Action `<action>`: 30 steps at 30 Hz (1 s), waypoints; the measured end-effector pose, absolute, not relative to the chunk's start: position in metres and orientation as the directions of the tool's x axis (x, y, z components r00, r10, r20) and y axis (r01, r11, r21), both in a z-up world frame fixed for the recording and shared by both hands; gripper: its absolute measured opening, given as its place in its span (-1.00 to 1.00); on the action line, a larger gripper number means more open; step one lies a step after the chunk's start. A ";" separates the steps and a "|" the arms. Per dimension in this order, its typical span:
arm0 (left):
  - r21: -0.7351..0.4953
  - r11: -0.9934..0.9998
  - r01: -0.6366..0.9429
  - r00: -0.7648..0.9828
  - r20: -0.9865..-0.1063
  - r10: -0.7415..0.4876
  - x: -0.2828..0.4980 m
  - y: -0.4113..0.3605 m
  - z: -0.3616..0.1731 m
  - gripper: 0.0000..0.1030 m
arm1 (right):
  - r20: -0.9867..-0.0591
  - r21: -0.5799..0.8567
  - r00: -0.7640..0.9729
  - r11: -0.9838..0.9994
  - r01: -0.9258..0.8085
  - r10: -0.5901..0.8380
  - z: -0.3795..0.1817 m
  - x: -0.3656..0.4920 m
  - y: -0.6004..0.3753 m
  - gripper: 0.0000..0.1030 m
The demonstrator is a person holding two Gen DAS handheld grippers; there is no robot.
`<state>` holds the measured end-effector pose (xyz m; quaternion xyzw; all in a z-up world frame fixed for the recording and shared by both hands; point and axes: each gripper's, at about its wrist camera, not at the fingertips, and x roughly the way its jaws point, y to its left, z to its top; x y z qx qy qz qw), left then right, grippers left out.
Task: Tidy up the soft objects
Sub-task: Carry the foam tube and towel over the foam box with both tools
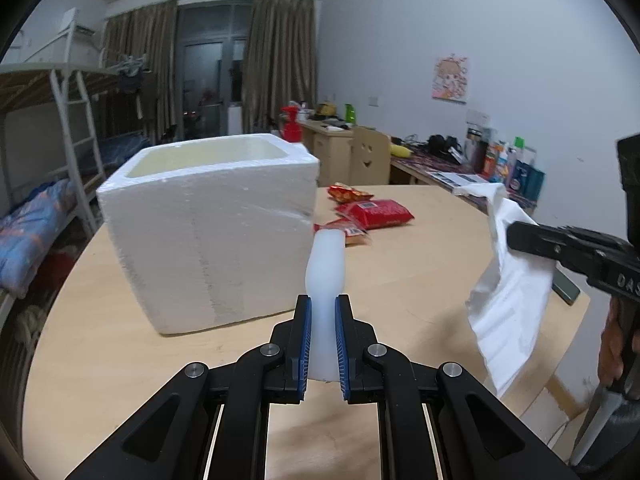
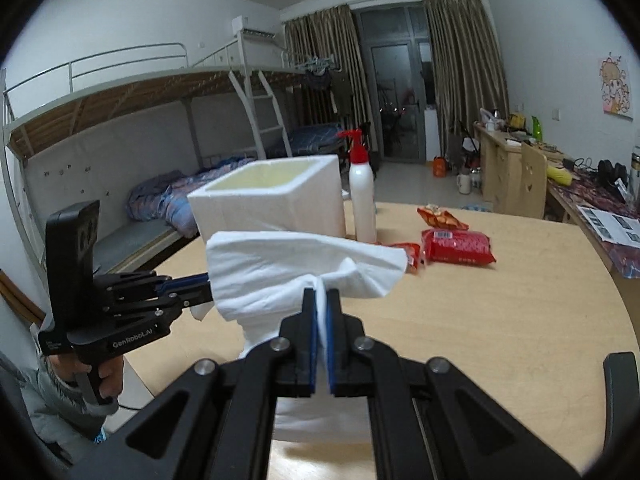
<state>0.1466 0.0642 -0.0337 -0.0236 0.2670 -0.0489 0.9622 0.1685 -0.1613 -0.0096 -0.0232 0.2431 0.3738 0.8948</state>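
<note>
- my left gripper (image 1: 323, 304) pinches the white cloth (image 1: 508, 280), its blue pads (image 1: 306, 340) pressed on a bunched fold that rises at 12 o'clock and blocks the snack packets (image 1: 372, 214) behind it.
- my right gripper (image 2: 322, 298) is clamped on the same cloth (image 2: 288, 276), pads nearly touching with only a thin fold between them.
- the cloth hangs above the wooden table (image 2: 500, 320), stretched between both grippers; its lower edge is hidden behind my right fingers.
- the open white foam box (image 1: 208, 232) stands on the table at 10 o'clock from the left camera; i cannot see its inside floor.
- a white spray bottle (image 2: 362, 196) with a red trigger stands just beside the box, base partly hidden by the cloth.
- the red packets' print is too blurred to read.
</note>
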 end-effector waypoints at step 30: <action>-0.014 0.985 -0.173 0.918 -0.363 0.156 0.092 0.114 0.028 -0.76 | -0.322 0.117 0.580 0.639 -0.760 0.749 0.013 0.147 -0.101 -0.88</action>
